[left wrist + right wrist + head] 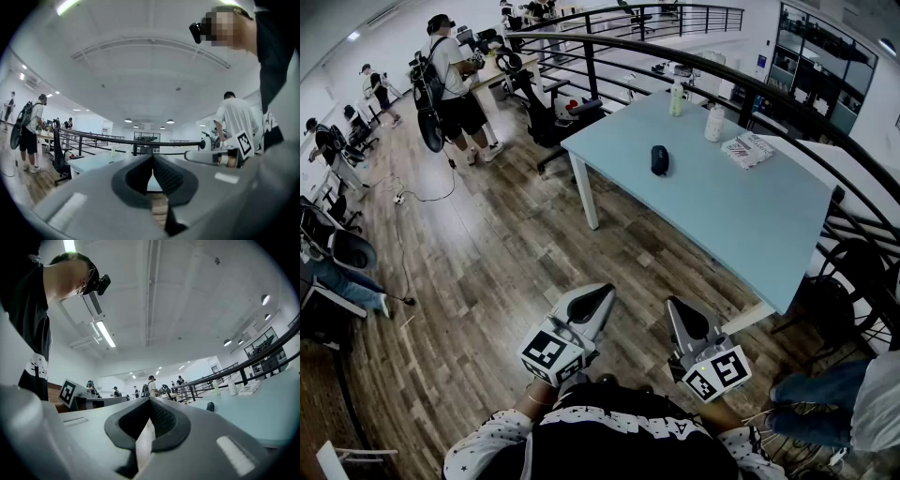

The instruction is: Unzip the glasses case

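We look steeply down from head height, well back from the blue table [741, 216]; both gripper views face it low and level, sharing its top.

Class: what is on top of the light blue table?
On the table: a dark glasses case, a greenish bottle, a white bottle and a printed packet. The case's contents are hidden.

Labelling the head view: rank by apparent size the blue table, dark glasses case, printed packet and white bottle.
1. blue table
2. printed packet
3. dark glasses case and white bottle look about alike, so unranked.
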Tool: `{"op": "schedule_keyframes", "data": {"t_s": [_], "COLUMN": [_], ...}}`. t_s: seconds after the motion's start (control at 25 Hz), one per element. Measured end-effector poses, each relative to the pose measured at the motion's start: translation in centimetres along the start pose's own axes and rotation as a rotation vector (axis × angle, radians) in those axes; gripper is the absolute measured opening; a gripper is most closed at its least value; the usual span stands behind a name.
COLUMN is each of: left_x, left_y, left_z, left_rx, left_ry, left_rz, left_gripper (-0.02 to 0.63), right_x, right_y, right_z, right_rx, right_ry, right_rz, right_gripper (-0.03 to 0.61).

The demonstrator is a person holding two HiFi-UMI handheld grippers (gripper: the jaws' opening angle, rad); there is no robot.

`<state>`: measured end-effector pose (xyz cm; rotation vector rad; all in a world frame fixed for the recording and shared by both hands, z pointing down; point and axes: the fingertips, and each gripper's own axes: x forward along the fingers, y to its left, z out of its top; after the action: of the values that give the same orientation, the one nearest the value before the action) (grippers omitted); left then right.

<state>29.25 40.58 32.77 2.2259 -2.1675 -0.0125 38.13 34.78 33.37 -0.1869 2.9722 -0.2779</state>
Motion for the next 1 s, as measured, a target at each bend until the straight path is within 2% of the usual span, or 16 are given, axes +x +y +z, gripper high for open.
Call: {"op": "schedule_keyframes", "data": {"t_s": [0.24, 0.68, 0.84, 1.0], "left_x": [0.7, 0.0, 0.2, 1.0], "left_y": [-1.7, -4.4, -4.3, -3.9], "left_z": [-0.2, -1.2, -0.9, -1.4], "left_rx": [-0.009, -0.018, -0.007, -0.045], "left_ry": [0.012, 0.025, 0.016, 0.009], "left_rz": [0.027, 0.071, 0.075, 0.067], "left_gripper": [0.0, 0.0, 0.0, 0.0], "right_x": [-2.1, -4.7, -4.7, -5.0], "right_y": [-1.7, -2.2, -2.7, -3.6], "right_z": [-0.1, -1.3, -1.2, -1.2], "right_rx": [0.051, 0.127, 0.126, 0.115], "right_ry": [-0.009, -0.006, -0.015, -0.01], "right_rz": [-0.006, 0.04, 0.035, 0.01], "right_gripper": [0.0, -0.002, -0.002, -0.002]}}
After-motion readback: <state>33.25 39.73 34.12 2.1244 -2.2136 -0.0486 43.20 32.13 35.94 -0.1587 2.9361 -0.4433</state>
